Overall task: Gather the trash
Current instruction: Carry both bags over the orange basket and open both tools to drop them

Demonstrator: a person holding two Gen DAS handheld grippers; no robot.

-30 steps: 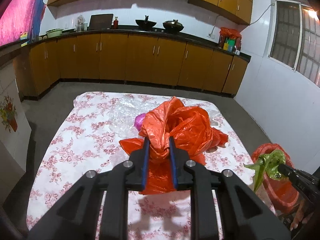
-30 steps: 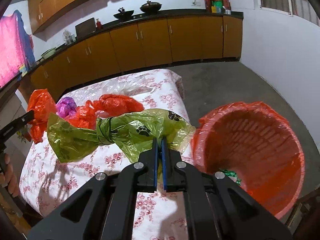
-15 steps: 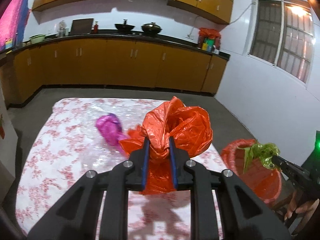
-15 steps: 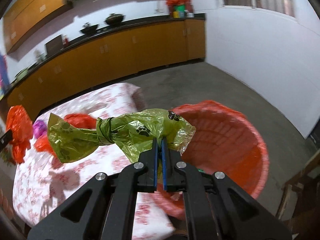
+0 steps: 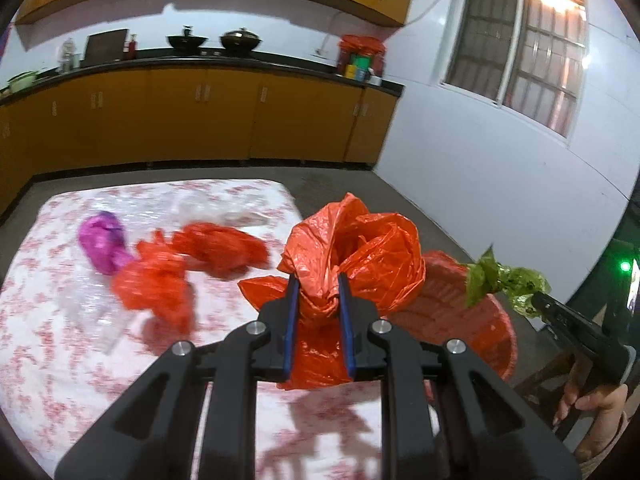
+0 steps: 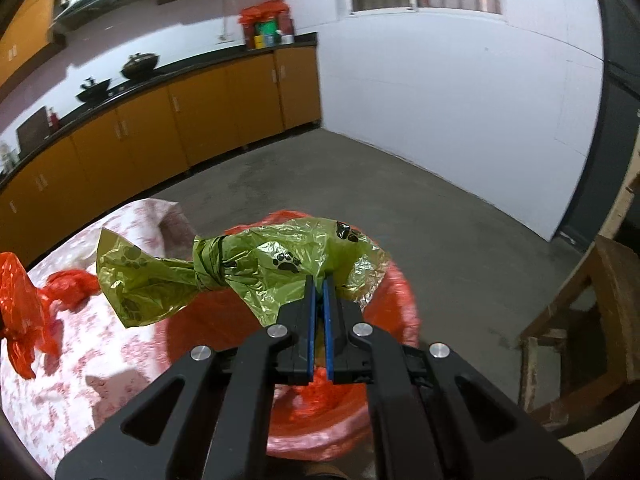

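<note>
Left gripper (image 5: 318,292) has its blue-padded fingers (image 5: 291,322) clamped on the twisted neck of a crumpled orange plastic bag (image 5: 356,256), which hangs in the air over the near right part of the table, puffed up above the jaws with a tail drooping below them. Right gripper (image 6: 319,296) is squeezed nearly together on the edge of a green paw-print bag (image 6: 248,268), knotted in the middle and sticking out to the left, held right above the red-lined trash basket (image 6: 376,368). From the left wrist view you can see that same green bag at the tip of the right gripper (image 5: 536,300), just over the basket rim (image 5: 502,332), which sits beside the table's right edge. Still on the floral tablecloth (image 5: 48,360): a purple bag (image 5: 104,242) toward the far left, two more orange bags (image 5: 154,288) (image 5: 218,246) next to it, and some clear plastic film (image 5: 224,212) behind them, all a bit blurry. Behind the table are yellow cabinets (image 5: 200,120) with woks on the counter, and a wooden chair (image 6: 580,320) stands right of the basket.
</note>
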